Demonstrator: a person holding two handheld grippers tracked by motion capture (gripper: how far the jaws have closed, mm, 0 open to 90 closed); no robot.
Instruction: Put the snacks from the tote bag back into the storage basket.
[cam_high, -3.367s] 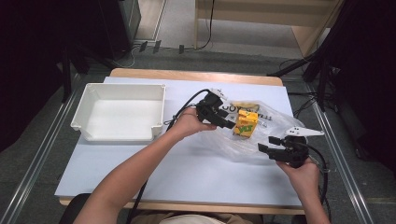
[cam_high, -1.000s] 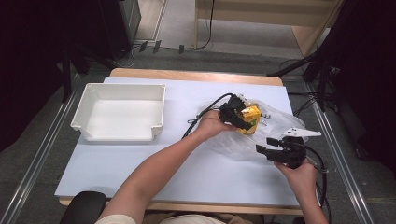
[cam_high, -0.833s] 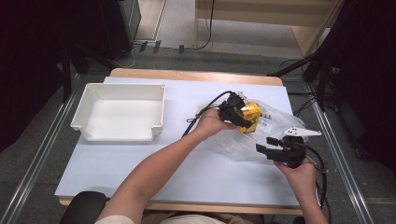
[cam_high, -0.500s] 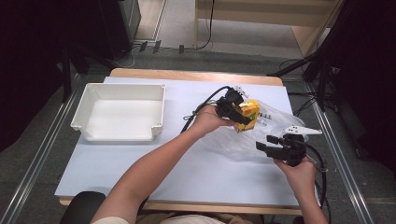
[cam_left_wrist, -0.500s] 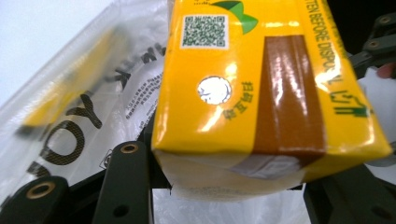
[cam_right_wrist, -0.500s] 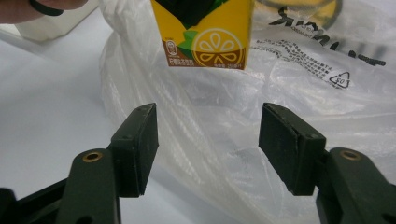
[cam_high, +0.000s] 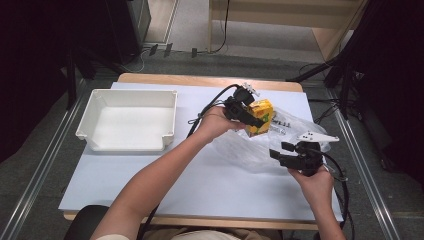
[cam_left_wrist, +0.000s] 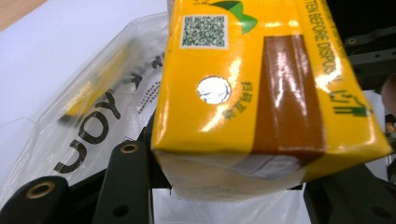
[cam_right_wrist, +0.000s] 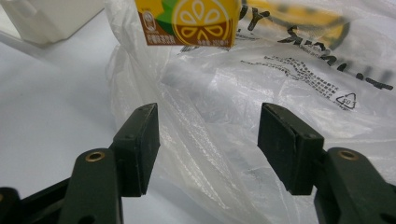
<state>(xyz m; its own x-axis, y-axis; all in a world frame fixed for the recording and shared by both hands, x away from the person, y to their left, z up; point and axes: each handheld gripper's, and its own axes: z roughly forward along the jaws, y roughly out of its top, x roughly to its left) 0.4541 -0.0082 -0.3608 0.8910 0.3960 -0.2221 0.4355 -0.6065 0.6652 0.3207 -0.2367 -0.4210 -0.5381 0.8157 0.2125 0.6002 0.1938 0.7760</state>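
A yellow juice carton (cam_high: 262, 116) with an orange-slice print hangs above a clear plastic bag (cam_high: 250, 150), and my left gripper (cam_high: 251, 119) is shut on it. In the left gripper view the carton (cam_left_wrist: 252, 79) is pinched between the black jaws, its silver straw hole facing the camera and the bag (cam_left_wrist: 93, 116) below it. My right gripper (cam_high: 281, 152) is open at the bag's near right edge. In the right gripper view its jaws (cam_right_wrist: 208, 144) stand wide apart over crumpled bag plastic (cam_right_wrist: 280, 79), with the carton (cam_right_wrist: 196, 23) above and beyond.
A white tray (cam_high: 125, 93) stands at the table's left, and its corner (cam_right_wrist: 46, 18) also shows in the right gripper view. The table has a white top (cam_high: 150, 190). Cables trail from both grippers.
The left gripper reached into the bag and closed on the carton. Over the last second it has risen with the carton. The right gripper has hardly moved.
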